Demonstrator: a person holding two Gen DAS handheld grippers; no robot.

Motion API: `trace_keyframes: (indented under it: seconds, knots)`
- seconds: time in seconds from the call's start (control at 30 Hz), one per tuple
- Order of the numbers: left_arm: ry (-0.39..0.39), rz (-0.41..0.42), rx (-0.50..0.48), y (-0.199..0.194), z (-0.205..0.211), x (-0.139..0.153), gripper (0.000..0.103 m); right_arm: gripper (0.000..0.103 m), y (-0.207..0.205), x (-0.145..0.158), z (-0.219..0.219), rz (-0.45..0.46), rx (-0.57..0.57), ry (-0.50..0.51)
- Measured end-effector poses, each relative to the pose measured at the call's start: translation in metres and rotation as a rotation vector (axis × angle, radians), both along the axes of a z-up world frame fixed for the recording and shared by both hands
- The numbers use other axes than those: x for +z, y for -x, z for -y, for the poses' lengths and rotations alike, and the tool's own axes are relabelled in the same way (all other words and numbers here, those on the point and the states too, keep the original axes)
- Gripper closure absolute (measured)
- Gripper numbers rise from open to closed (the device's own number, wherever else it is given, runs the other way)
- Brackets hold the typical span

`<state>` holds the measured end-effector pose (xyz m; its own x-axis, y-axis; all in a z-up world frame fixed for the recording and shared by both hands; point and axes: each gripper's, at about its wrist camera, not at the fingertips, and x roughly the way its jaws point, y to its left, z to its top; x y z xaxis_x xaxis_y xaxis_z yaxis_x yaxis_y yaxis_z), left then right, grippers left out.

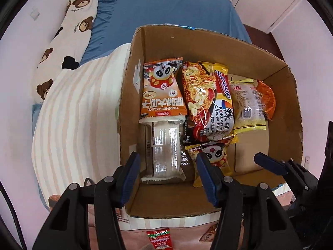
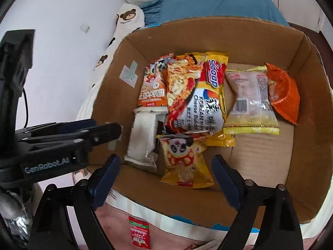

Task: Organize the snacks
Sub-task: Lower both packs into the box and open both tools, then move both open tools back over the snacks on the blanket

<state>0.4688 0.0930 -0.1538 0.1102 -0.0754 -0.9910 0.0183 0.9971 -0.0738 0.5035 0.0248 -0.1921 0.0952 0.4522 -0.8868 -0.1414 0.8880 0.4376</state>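
Free room: your only bare floor in the cardboard box (image 2: 308,137) is the right front corner. Obstacles: snack packets crowd the left and middle, the Sedaap noodle pack (image 2: 199,95) piled highest; the left claw (image 2: 116,131) crosses the box's left wall.

Brown cardboard box (image 1: 208,41); orange panda packet (image 1: 163,87); yellow-red noodle packet (image 1: 210,102); blue sheet (image 1: 166,8); bear-print pillow (image 1: 68,35).

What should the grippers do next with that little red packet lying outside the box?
Probably lower the right gripper, whose jaws stand open and empty, onto the red packet lying on the pink cloth outside the cardboard box, since the other snacks already lie inside.
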Motion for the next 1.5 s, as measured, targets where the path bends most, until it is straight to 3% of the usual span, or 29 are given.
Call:
trace_keyframes:
  seconds: [0.27, 0.53, 0.73, 0.97, 1.17, 1.23, 1.27, 1.3, 1.5]
  knots:
    - [0.012, 0.089, 0.024, 0.028, 0.01, 0.011, 0.048, 0.012, 0.018, 0.006, 0.035, 0.041, -0.062, 0.101]
    - [0.033, 0.179, 0.013, 0.059, 0.03, 0.032, 0.048, 0.012, 0.048, 0.042, 0.065, 0.17, -0.102, 0.201]
    - [0.001, 0.294, -0.004, 0.088, 0.047, 0.056, 0.048, 0.012, 0.072, 0.07, 0.084, 0.267, -0.137, 0.249]
    - [0.014, 0.364, 0.003, 0.115, 0.056, 0.078, 0.048, 0.011, 0.098, 0.099, 0.101, 0.349, -0.163, 0.265]
    - [0.044, 0.366, 0.009, 0.131, 0.065, 0.084, 0.048, 0.011, 0.119, 0.111, 0.116, 0.348, -0.192, 0.22]
    - [0.047, 0.366, 0.016, 0.137, 0.068, 0.083, 0.039, 0.005, 0.125, 0.109, 0.126, 0.325, -0.208, 0.193]
    - [0.056, 0.368, 0.023, 0.142, 0.07, 0.08, 0.02, 0.005, 0.129, 0.106, 0.131, 0.312, -0.214, 0.184]
    - [0.066, 0.369, 0.029, 0.146, 0.071, 0.077, 0.009, 0.005, 0.133, 0.103, 0.139, 0.296, -0.224, 0.177]
    - [0.062, 0.268, 0.051, 0.167, 0.088, 0.028, 0.009, 0.005, 0.163, 0.057, 0.203, 0.165, -0.281, 0.207]
